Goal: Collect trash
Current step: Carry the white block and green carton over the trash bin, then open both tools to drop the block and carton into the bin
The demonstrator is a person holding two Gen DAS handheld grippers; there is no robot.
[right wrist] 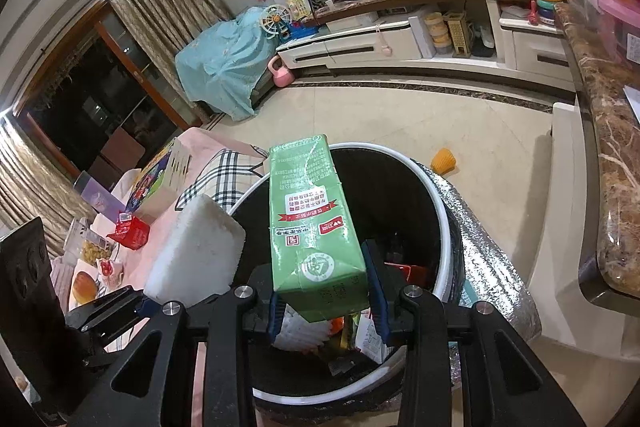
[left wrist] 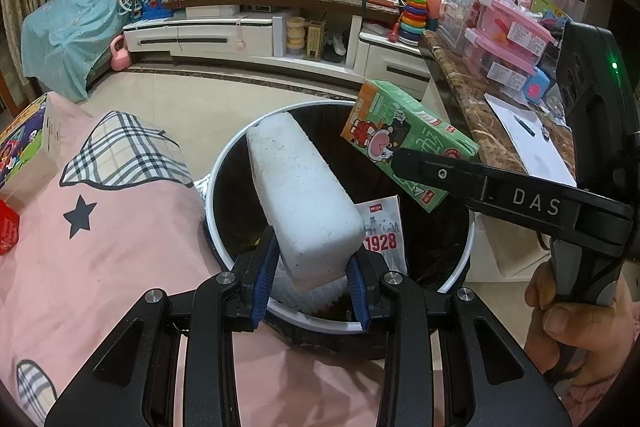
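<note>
Left gripper (left wrist: 312,287): its 2 blue pads pinch the near end of a white foam block (left wrist: 306,195), which slants up over the trash bin (left wrist: 224,163); the block's held end hides the pad faces. Right gripper (right wrist: 328,303) clamps the base of a green carton (right wrist: 310,219), also over the bin mouth; its far end is cut off by the carton's own tilt. A hand (left wrist: 560,323) grips the right tool's handle, partly out of frame. Inside the bin, a "1928" packet (left wrist: 382,235) and mixed wrappers show, mostly hidden in the dark liner. Left of the bin, a pink cloth (left wrist: 100,247). Farther off, a yellow cup (right wrist: 443,160) on the floor.
</note>
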